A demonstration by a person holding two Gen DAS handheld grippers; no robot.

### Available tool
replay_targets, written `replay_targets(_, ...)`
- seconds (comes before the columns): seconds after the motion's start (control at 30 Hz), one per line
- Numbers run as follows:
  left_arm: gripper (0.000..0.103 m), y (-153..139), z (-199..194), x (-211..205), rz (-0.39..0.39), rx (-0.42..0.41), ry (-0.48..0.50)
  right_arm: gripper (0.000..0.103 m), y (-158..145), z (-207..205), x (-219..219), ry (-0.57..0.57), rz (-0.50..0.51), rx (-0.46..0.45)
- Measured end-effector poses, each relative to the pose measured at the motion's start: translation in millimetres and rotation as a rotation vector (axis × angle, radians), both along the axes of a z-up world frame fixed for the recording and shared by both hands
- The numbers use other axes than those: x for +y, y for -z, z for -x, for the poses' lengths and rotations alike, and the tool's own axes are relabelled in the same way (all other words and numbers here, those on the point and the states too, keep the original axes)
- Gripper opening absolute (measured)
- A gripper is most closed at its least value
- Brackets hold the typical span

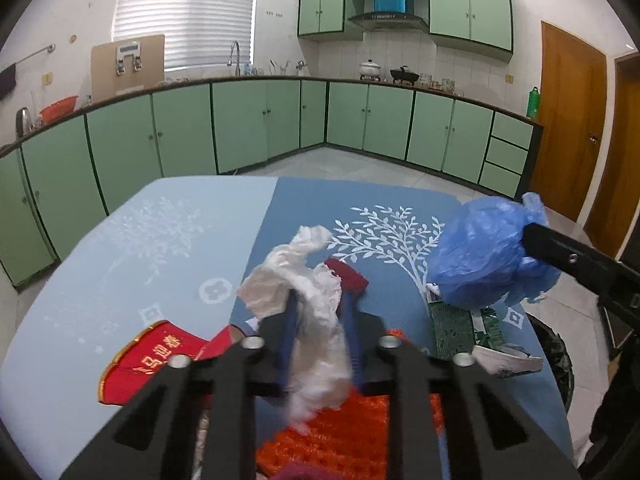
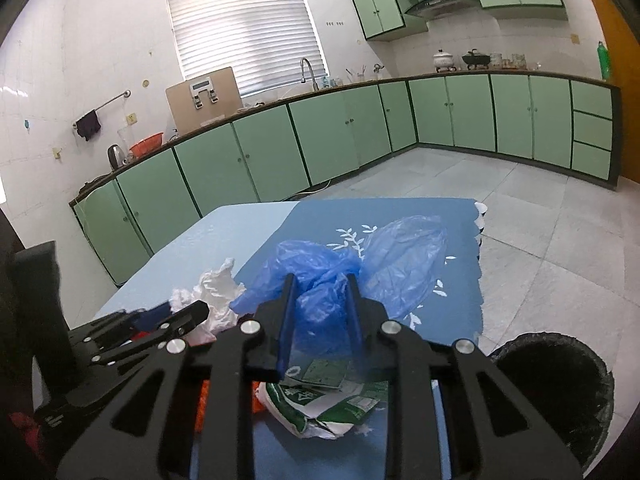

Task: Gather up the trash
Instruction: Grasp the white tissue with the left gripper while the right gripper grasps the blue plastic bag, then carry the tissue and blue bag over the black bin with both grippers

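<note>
The left gripper pinches a crumpled white bag, and the right gripper pinches a blue plastic bag, lifting both off the table. The black bin waits just beside it, likely for dropping them in.

A kitchen with white tiled walls fills the upper frame. Mint-green base cabinets curve across the middle under a dark counter, with matching wall cabinets at upper right. A blind-covered window glows upper left. A wooden door stands at right above the pale tiled floor.
</note>
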State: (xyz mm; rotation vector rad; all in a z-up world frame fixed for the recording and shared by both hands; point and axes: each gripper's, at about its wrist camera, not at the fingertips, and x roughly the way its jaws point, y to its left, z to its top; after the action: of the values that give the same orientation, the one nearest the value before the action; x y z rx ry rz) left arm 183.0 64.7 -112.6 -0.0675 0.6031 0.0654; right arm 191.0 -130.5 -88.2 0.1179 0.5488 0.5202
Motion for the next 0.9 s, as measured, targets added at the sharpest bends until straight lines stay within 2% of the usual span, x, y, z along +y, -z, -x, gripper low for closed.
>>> replay_targets(0.2,0.012,-9,6,-2,-0.006,-0.043,-0.004,0.022,-8,6,-4,0.006,-0.010,-0.023)
replay_targets(0.43,0.011,-44,21,-4,-0.005,-0.144,0.011,0.022,-30,17,-16,0.018,-0.041,-0.075)
replay_targets(0.9,0.011,-105,34,-51,0.013,-0.294,0.145,0.022,-66,37,-73,0.105,-0.059,-0.137)
